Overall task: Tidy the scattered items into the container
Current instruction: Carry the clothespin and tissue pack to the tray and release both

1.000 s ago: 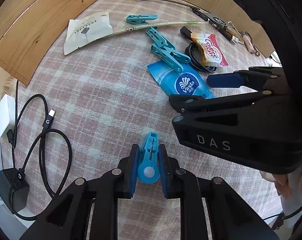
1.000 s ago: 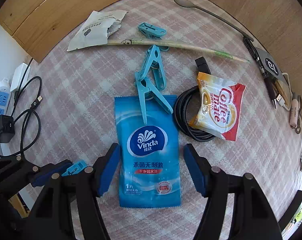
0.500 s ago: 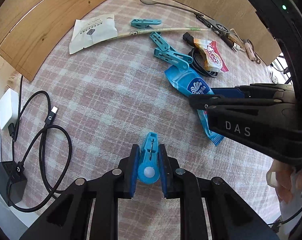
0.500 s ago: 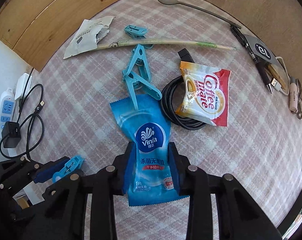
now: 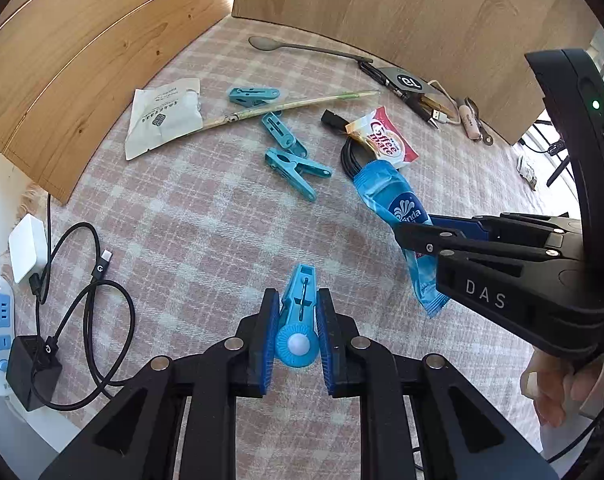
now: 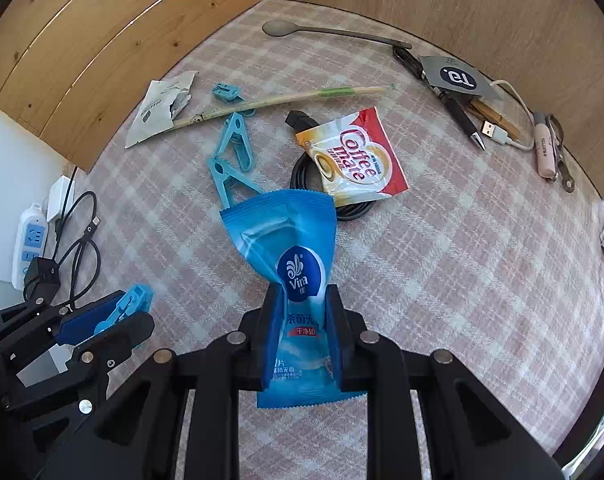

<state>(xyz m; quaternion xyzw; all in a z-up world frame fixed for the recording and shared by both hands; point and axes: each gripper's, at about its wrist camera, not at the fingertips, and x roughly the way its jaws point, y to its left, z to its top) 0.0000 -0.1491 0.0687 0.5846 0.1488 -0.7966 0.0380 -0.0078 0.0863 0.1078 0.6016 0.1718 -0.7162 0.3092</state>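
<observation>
Blue wipes packet [image 6: 298,280] pinched and creased between right gripper [image 6: 300,328] fingers, these closing on it, above checked cloth [image 6: 441,280]. Blue clip [image 5: 300,312] clamped between left gripper [image 5: 298,334] fingers, off the cloth. Beyond, on the cloth: two more clips [image 6: 232,160], Coffee mate sachet [image 6: 351,156] over coiled black cable [image 6: 305,172], spoon [image 6: 325,32], white packet [image 6: 162,112].

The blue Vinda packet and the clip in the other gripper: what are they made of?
The blue packet looks like thin glossy plastic film: it crumples and glints between the pads. The clip looks like hard matte moulded plastic, with crisp ribs and a pale round centre piece.
</observation>
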